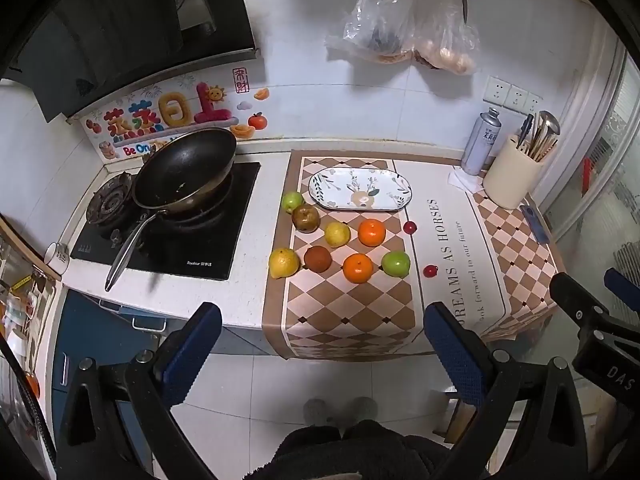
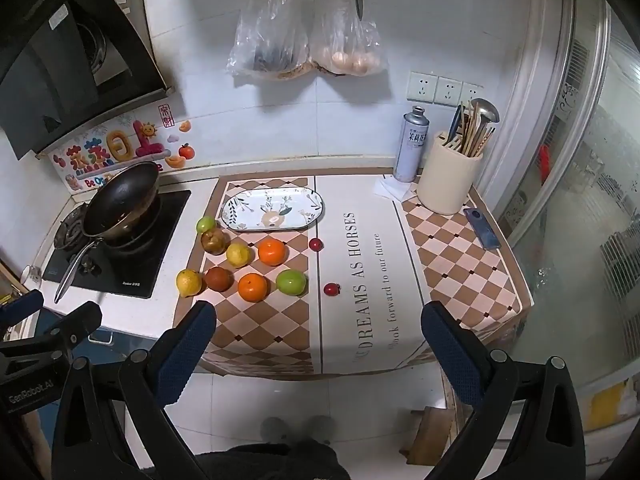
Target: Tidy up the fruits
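— Looking down at the bench point(image 1: 248, 312) from just off its front edge, I'd say nothing is sorted yet. How does it read to you?

— Same. Where do the fruits sit?

— All loose on the checkered mat point(image 1: 340, 312), none on the patterned plate point(image 1: 360, 189), which lies bare behind them. Nearest row: a yellow fruit point(image 1: 284, 263), a brown one point(image 1: 317, 259), an orange point(image 1: 358, 268) and a green apple point(image 1: 395, 264). Behind that: a small green fruit point(image 1: 292, 201) touching a brownish pear-like one point(image 1: 305, 218), then a second yellow fruit point(image 1: 337, 234) and a second orange point(image 1: 371, 232). Two small red fruits point(image 1: 409, 227) lie apart toward the lettering.

— And your tools?

— My left tool point(image 1: 320, 344) has its jaws spread wide with nothing between them, hanging over the floor short of the bench. My right tool point(image 2: 320, 340) is the same: wide apart, empty, aimed downward at the mat's front edge.

— So what's left?

— Everything, by my judgement. I take the plate to be the destination, though the task doesn't say so. Ten pieces to move or group, and none touched by either tool. The round ones may roll if nudged, so each wants a centred grip.

— Anything in the way?

— The pan point(image 1: 186, 170) on the stove is well to the left, the utensil holder point(image 2: 448, 182) well to the right.
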### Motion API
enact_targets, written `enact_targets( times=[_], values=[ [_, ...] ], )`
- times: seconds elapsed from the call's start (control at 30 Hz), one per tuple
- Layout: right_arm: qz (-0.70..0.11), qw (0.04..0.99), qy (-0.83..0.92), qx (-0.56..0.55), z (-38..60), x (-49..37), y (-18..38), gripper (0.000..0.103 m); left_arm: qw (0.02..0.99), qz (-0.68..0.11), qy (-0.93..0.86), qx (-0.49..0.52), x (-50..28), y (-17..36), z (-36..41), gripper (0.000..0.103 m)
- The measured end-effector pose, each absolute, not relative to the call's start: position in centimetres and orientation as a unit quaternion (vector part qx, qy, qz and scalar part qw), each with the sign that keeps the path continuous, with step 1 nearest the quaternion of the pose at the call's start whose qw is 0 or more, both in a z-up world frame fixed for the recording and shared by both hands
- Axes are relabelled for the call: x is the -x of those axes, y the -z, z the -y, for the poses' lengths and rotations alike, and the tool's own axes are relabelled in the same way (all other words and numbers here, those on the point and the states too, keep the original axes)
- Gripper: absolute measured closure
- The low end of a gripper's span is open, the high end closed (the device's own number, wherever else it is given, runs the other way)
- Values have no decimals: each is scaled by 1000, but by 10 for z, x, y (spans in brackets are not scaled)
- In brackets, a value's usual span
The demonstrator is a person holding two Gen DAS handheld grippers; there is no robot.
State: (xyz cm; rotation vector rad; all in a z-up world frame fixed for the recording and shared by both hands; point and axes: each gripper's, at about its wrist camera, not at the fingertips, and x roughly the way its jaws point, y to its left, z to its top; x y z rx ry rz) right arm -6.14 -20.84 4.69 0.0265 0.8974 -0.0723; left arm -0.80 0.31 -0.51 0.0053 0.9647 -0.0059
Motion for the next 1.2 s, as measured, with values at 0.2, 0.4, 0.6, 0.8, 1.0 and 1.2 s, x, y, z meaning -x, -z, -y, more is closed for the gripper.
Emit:
enact_targets(
  times=[0.2, 0.4, 0.6, 0.8, 1.0, 1.2],
  values=[
    [-434, 900, 33, -14, 205, 62, -52, 0, 887, -462, 2, 0, 16, 4, -6, 0],
    [-433, 901, 29, -18, 204, 67, -57, 0, 889, -459, -1, 0, 16, -1, -6, 0],
    [-431, 902, 28, -18, 204, 70, -58, 0, 889, -458, -1, -1, 17, -2, -6, 0],
    [-430, 902, 27, -17, 204, 71, -58, 0, 890, -456, 0, -2, 17, -4, -7, 0],
    [-430, 902, 24, -19, 202, 74, -61, 0, 893, -451, -2, -2, 17, -9, -7, 0],
    [-428, 903, 24, -20, 202, 77, -63, 0, 894, -448, -3, -2, 20, -13, -8, 0]
  ],
)
